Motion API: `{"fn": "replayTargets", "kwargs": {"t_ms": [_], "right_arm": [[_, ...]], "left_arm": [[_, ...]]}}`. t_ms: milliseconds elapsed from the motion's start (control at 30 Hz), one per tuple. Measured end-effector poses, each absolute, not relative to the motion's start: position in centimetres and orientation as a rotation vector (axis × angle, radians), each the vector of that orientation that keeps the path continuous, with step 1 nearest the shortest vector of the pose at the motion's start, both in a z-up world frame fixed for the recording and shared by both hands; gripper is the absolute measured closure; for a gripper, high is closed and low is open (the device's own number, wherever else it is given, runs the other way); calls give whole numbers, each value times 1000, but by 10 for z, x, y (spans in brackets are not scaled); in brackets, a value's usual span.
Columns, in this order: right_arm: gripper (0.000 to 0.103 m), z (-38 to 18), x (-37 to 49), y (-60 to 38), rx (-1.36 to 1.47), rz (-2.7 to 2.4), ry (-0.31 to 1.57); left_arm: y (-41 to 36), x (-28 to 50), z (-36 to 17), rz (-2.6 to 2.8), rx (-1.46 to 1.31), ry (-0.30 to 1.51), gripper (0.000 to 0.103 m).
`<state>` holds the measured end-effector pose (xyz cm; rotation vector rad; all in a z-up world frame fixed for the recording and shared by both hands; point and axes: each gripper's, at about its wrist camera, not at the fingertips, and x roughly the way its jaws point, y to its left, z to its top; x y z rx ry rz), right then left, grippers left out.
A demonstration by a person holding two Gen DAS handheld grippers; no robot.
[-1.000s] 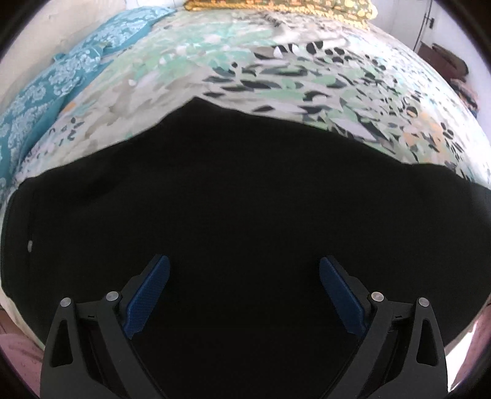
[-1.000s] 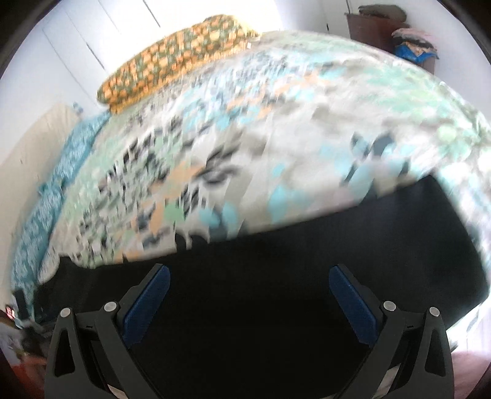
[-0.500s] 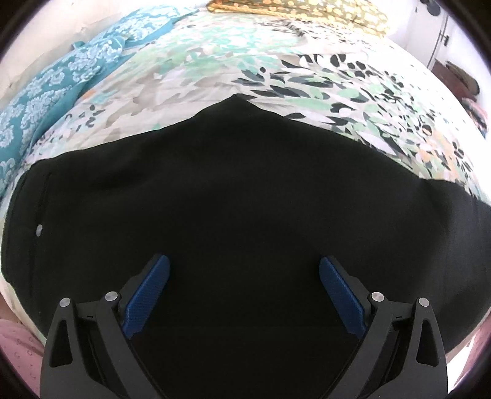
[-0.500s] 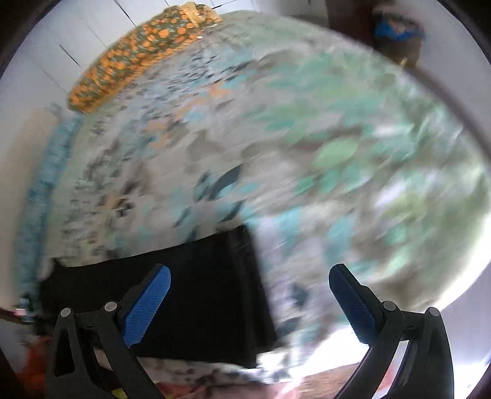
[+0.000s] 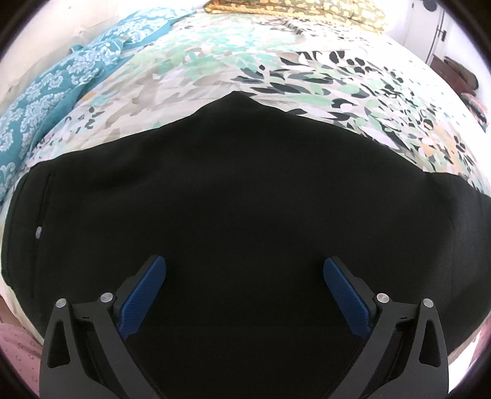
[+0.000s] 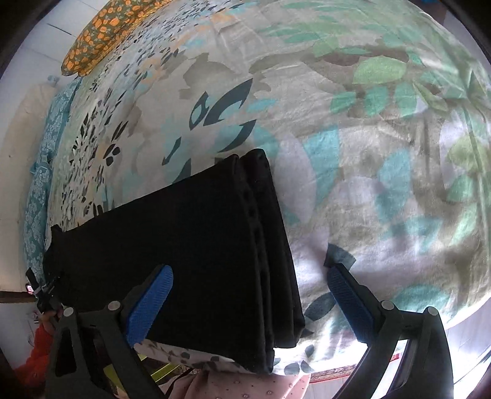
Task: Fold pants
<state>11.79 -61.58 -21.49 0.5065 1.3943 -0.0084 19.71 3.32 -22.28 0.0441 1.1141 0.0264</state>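
Left wrist view, nearest first: my left tongs (image 5: pixel 244 294) sit at the bottom of the frame, spread wide, blue pads (image 5: pixel 142 296) apart, nothing pinched. Between and beyond them all I see is the black pants (image 5: pixel 245 196), which fill the lower two thirds of the frame from the left edge to the right. Whether the pads touch the cloth I cannot tell. A small pale button (image 5: pixel 38 232) shows at the far left edge of the pants, beside a seam line. The far edge of the pants rises to a point at upper centre.

Past that edge lies the bed (image 5: pixel 307 61), covered in a leaf-print sheet of green, grey and black. A teal patterned cloth (image 5: pixel 61 83) runs along the upper left; an orange-and-olive pillow (image 5: pixel 294 9) sits at the top edge.

Right wrist view: my right tongs (image 6: pixel 248 291) are also spread wide and hold nothing. The pants (image 6: pixel 190 245) lie folded in stacked layers, lower left of centre. Their layered end (image 6: pixel 270 245) falls between the two pads, the left pad (image 6: pixel 150 307) over black cloth, the right pad (image 6: pixel 349 304) over bare sheet. The near corner of the pants hangs at the bed's edge at bottom centre. Beyond, the sheet (image 6: pixel 368 153) spreads to the upper right, and the pillow (image 6: pixel 101 33) sits upper left.
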Motion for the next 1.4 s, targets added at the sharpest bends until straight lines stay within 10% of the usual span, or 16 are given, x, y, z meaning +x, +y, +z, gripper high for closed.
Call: {"fn": "replayTargets", "kwargs": {"t_ms": [600, 733, 800, 900, 1400], "right_arm": [[3, -214, 127, -625, 478, -39, 1381], [36, -214, 130, -620, 456, -9, 1377], [73, -214, 128, -623, 502, 26, 1384], [88, -210, 124, -627, 593, 57, 1362], [92, -121, 101, -513, 1052, 513, 893]], "left_arm": [[32, 195, -225, 27, 55, 1088, 0], [32, 195, -225, 28, 55, 1084, 0], [32, 195, -225, 30, 54, 1081, 0], [32, 196, -226, 30, 52, 1080, 0], [52, 200, -209, 24, -83, 1125, 1]]}}
